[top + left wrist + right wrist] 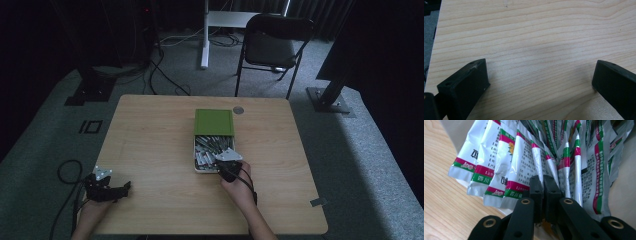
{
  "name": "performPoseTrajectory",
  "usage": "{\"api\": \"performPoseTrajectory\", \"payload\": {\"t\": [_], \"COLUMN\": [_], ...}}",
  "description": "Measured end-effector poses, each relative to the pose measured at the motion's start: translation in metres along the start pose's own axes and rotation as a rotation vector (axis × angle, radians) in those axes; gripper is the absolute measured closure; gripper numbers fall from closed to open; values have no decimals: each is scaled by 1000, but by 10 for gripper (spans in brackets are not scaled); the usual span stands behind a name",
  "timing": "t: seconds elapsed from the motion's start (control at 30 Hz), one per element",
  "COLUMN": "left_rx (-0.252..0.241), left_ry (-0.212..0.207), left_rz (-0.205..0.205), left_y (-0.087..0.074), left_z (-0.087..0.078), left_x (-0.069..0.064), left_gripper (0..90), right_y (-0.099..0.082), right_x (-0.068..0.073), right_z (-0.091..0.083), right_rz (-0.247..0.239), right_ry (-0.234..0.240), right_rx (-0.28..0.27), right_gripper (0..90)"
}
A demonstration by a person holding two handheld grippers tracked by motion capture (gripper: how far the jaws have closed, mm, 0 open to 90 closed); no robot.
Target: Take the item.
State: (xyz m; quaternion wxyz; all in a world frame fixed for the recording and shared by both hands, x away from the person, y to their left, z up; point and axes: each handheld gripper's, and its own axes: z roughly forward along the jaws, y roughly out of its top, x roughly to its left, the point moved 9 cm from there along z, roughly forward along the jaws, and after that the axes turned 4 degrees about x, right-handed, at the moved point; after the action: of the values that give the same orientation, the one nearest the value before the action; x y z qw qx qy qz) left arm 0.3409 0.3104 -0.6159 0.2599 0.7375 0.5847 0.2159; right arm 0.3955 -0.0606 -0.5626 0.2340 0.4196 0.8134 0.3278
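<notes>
1. The left gripper (122,188) lies low at the near left corner of the wooden table (150,150), held in the person's left hand (92,207), with its cable looping off the table's left edge.
2. In the left gripper view its 2 black jaws stand wide apart, one at each bottom corner of the picture. Between them is bare wood grain; they hold nothing and press on nothing.
3. Toward the middle of the table sits a shallow white box (196,167) packed with sachets (210,147). A green lid (214,122) covers its far half, and the near half is open.
4. A small round grey disc (238,110) lies on the table just past the lid's far right corner, apart from it.
5. The right gripper (223,166) is at the near right end of the box, its grey plate over the sachets, with the right hand (239,192) behind it on the near side.
6. In the right gripper view (543,185) the jaws are drawn together until the 2 pads meet, or nearly so.
7. The pads sit right against the lower ends of the silver sachets (524,165) with red and green bands, which fan up from the box. Whether a thin sachet edge is pinched between the pads, I cannot tell.
8. A black folding chair (272,45) stands on the floor beyond the far right side of the table.
</notes>
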Motion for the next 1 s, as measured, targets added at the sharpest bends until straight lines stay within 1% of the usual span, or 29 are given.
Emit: {"api": "performPoseTrajectory", "payload": {"t": [0.17,0.3,0.43,0.57,0.6,0.83,0.9,0.93,1.0], "left_rx": [0,0,0,0,0,-2,-2,-3,-4], "left_ry": [0,0,0,0,0,0,0,0,0], "left_rz": [0,0,0,0,0,-3,-3,-3,-5], "left_y": [0,0,0,0,0,0,0,0,0], "left_z": [0,0,0,0,0,0,0,0,0], "left_x": [0,0,0,0,0,0,0,0,0], "left_gripper": [14,14,14,14,13,13,14,14,14], "right_y": [3,8,12,18,20,32,36,38,39], "right_x": [-1,1,1,4,5,9,9,10,10], "right_z": [-5,-11,-18,-27,-30,-45,-49,-51,-53], "right_rz": [6,30,29,30,24,56,45,48,41], "right_ry": [20,52,66,81,84,137,138,141,143], "right_rx": [0,-14,-23,-43,-45,-83,-90,-100,-102], "right_gripper": [891,892,894,894,895,895,895,895,895]}}
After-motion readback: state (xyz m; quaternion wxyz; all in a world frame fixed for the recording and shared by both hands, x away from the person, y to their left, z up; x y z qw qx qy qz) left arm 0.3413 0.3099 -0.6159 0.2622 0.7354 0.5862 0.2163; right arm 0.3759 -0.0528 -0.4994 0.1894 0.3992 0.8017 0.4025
